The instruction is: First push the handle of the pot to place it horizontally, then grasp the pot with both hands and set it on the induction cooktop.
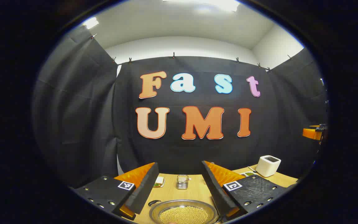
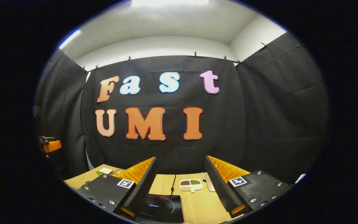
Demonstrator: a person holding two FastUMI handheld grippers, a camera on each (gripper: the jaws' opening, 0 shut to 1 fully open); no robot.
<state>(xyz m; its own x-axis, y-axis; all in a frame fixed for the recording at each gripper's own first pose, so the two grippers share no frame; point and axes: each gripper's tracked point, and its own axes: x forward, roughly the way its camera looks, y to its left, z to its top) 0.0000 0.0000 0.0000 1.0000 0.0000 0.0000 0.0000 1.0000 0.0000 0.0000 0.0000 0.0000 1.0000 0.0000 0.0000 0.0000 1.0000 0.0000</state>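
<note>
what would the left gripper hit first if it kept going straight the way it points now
Probably nothing on the table: the left gripper is open and aims almost level, so the pot of yellow grains sits below its line. The small wire basket lies ahead, perhaps under that line too; beyond is the black cloth wall. Depth is unclear.

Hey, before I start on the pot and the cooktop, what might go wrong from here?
1. The pot is heaped with loose yellow grains and has no lid; a sharp push on its handle or a tilted lift may spill them.
2. A small metal basket stands just behind the pot and might get knocked.
3. The induction cooktop has a cord and a divided dish right behind it, so overshooting may hit them.
</note>
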